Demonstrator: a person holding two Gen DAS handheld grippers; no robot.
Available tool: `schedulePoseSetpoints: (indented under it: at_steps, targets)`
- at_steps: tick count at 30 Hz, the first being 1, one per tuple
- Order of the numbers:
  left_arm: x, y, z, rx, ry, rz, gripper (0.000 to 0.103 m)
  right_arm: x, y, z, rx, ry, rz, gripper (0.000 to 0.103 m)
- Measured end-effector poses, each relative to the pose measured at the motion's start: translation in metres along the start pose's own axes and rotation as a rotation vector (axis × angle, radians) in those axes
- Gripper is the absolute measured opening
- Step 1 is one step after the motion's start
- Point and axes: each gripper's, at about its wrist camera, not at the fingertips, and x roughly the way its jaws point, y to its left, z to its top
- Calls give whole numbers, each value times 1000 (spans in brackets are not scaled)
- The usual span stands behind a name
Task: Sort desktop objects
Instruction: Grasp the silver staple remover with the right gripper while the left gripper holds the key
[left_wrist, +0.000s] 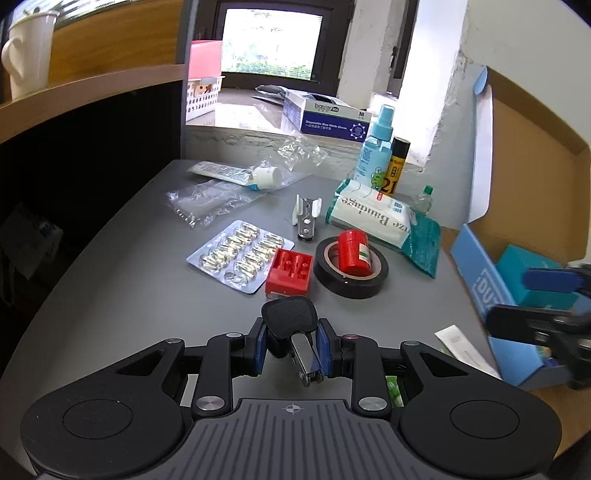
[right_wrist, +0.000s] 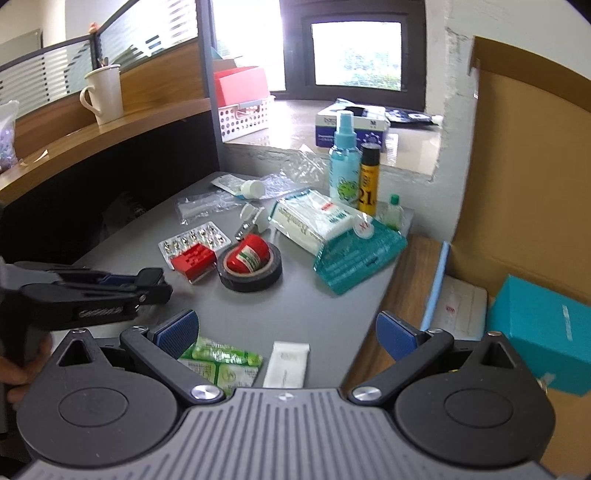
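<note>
Left wrist view showed our left gripper (left_wrist: 290, 347) clamped narrow on a black-handled staple remover (left_wrist: 295, 332), held just above the grey desk (left_wrist: 129, 295) near its front edge. Ahead of it lay the red block (left_wrist: 289, 272), the pill blister (left_wrist: 240, 254), the black tape roll (left_wrist: 351, 267) with a red jar (left_wrist: 354, 253) lying inside it, and the gauze bandage pack (left_wrist: 369, 216). A second, white-handled remover (left_wrist: 306, 218) lay farther back.

We judged the step in hand to be carrying the remover to the open cardboard box (left_wrist: 535, 184) at the right. To do it well we needed to keep the squeeze firm, since the grip was low on the metal jaws and handle, lift clear of the tape roll, and avoid our right gripper (left_wrist: 546, 306), which hung blurred over the box.

The right wrist view showed what the left could not: our right gripper (right_wrist: 288, 332) spread wide and empty, a green sachet pack (right_wrist: 221, 363) and a white sachet (right_wrist: 288, 363) beneath it, and the box floor with a teal carton (right_wrist: 539, 332) and a white packet (right_wrist: 461, 310). It showed the left gripper (right_wrist: 151, 282) only from the side, its load hard to make out.
</note>
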Motion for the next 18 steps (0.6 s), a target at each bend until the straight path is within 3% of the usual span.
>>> schedulePoseSetpoints:
  at_steps: [10,18]
  targets:
    - [-20,22,5,-14,-31,-8,31,39,18,33,-49,8,74,103]
    - [-23,42,9,4,-48,13,31,78,35,60,-54,6,69,103]
